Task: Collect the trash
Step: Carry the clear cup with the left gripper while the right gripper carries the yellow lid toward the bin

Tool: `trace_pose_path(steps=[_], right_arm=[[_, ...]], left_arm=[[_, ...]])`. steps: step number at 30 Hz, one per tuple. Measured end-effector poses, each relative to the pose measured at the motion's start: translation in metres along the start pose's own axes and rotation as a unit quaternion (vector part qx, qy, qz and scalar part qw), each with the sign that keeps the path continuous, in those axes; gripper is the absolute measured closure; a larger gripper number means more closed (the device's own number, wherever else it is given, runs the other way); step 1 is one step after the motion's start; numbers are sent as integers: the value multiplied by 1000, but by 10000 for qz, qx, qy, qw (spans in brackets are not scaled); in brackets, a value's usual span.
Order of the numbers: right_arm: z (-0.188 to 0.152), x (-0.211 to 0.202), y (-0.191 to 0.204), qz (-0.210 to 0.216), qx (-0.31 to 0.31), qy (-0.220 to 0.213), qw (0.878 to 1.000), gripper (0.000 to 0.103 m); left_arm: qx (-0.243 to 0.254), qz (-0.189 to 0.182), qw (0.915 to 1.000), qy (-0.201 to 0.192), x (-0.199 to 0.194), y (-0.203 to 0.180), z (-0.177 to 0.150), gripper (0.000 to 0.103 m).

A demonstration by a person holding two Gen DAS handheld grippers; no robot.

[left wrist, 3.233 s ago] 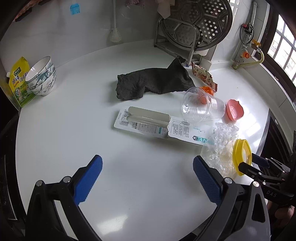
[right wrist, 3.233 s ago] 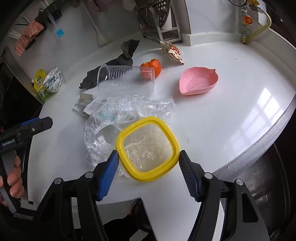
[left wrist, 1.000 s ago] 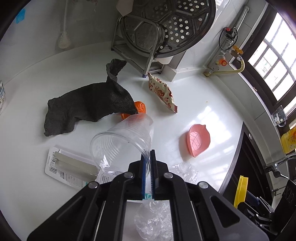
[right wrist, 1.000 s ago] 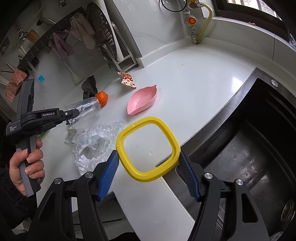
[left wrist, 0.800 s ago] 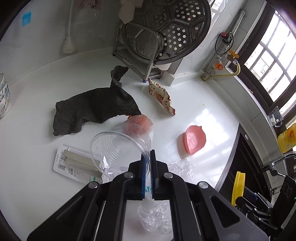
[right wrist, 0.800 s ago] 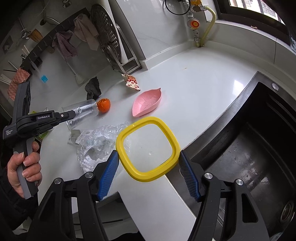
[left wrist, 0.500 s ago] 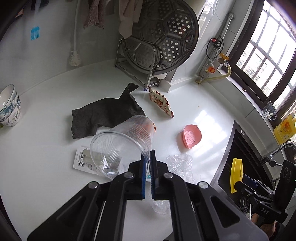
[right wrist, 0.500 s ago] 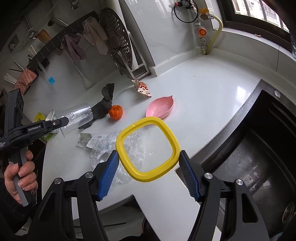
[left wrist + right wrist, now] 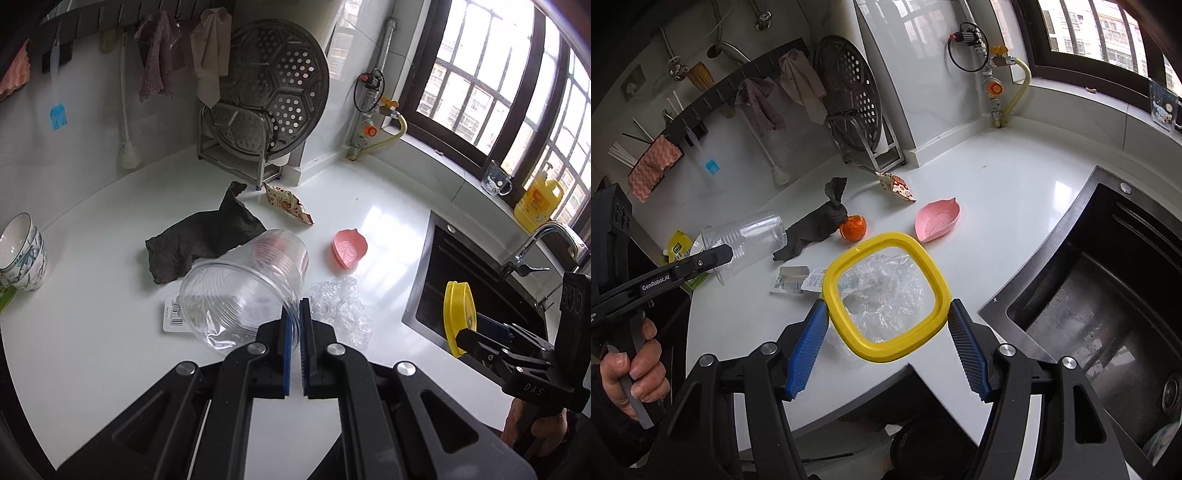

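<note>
Two grips live. Left gripper [image 9: 294, 317] jaws clenched on the rim of the clear plastic cup [image 9: 245, 284], cup lifted off the counter [image 9: 92, 288], mouth tilted toward camera. Right gripper [image 9: 888, 334] jaws grasping the yellow square lid [image 9: 886, 291] by opposite edges, angled down above the crumpled plastic wrap [image 9: 882, 291] at the counter edge beside the sink [image 9: 1108, 314].
</note>
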State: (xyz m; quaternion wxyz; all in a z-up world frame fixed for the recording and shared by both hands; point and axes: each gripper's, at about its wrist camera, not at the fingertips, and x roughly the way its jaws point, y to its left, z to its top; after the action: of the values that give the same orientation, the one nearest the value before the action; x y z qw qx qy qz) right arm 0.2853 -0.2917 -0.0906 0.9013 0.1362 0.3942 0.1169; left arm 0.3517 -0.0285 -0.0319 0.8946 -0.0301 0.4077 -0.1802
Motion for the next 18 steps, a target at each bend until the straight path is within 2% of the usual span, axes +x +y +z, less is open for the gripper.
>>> trace_pose_path(steps=[4, 9, 18], right_arm=[[-23, -24, 6, -293, 204, -83, 9993, 39], [-54, -50, 7, -429, 487, -19, 9979, 39], [-107, -88, -5, -333, 644, 59, 9974, 39]], left_arm=[[324, -308, 9990, -71, -13, -12, -12, 99], [545, -606, 9967, 35, -26, -28, -31, 99], [721, -584, 9957, 69, -53, -68, -79, 99]])
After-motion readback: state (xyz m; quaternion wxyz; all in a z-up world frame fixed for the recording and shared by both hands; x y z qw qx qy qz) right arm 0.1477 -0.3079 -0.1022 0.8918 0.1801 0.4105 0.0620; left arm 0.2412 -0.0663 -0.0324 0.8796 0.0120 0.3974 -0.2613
